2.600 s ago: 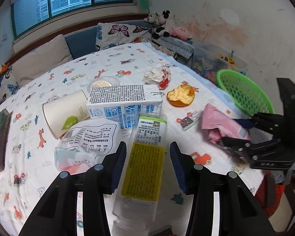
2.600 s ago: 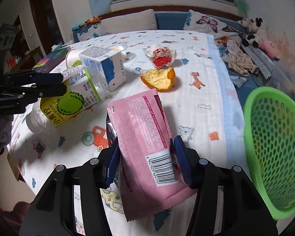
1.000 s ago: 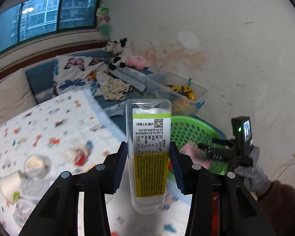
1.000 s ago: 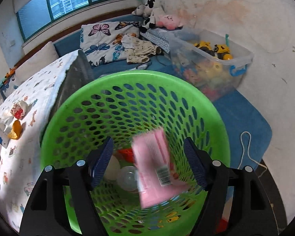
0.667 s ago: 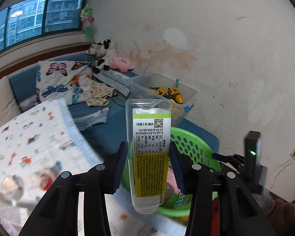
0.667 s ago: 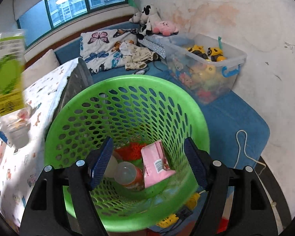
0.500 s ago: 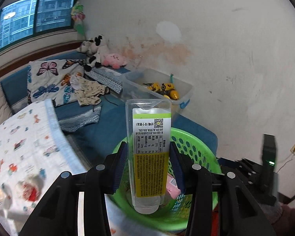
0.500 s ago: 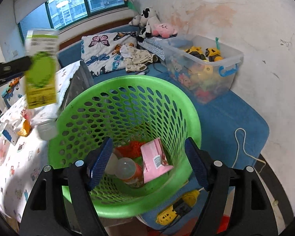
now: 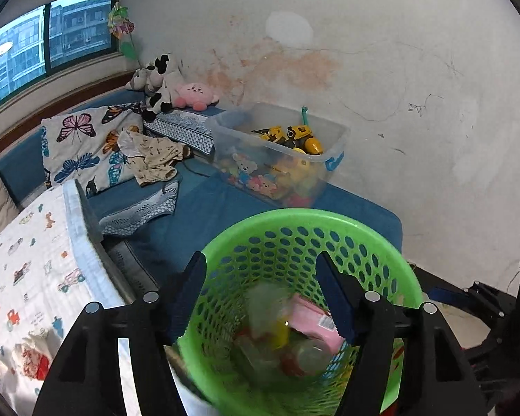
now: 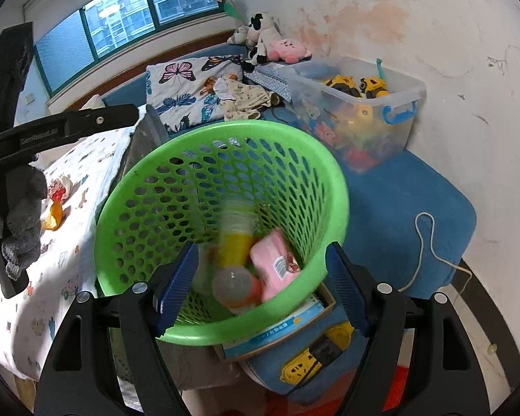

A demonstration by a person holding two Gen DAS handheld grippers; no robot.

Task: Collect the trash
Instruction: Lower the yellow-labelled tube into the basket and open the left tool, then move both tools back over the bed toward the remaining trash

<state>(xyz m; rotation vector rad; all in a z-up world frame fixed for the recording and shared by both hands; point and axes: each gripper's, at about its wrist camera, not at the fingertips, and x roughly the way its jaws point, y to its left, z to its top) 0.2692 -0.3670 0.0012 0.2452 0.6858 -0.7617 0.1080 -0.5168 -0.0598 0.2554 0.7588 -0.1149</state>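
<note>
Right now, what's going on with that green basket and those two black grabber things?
A person is clearing trash off the bed into the green basket using two hand-held grippers. Both the left gripper and the right gripper hang open over it, holding nothing. A blurred yellow-labelled bottle is dropping in beside a pink wrapper. An orange peel remains on the bed.

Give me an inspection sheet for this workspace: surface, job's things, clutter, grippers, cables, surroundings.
Surface: table under a printed cloth, beside the basket.
Job's things: green basket holds a pink packet, a blurred yellow bottle and a clear bottle.
Clutter: crumpled wrapper and orange peel on the table.
Grippers: left gripper and right gripper open, empty, over the basket.
Cables: white cord on the blue mat.
Surroundings: toy bin, plush toys, window.
</note>
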